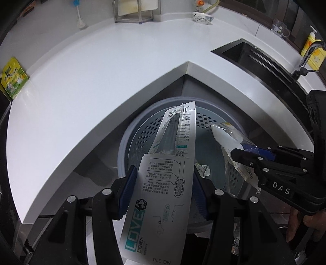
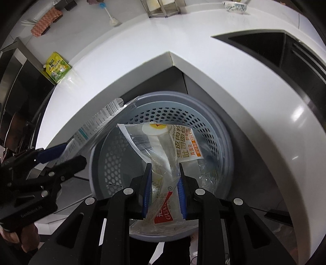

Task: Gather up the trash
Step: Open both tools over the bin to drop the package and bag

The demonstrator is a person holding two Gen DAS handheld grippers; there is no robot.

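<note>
White counter [image 1: 81, 81], green packet [image 1: 13, 78], bowl [image 1: 202, 17]

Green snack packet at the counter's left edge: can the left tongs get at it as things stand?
Probably not yet. The left tongs are shut on the toothbrush card over the bin. The green packet lies apart on bare counter, nothing around it, so the way looks free once the card drops.

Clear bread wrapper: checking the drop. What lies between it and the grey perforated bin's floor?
Right wrist view: only air; clear bread wrapper hangs over grey perforated bin.
</note>
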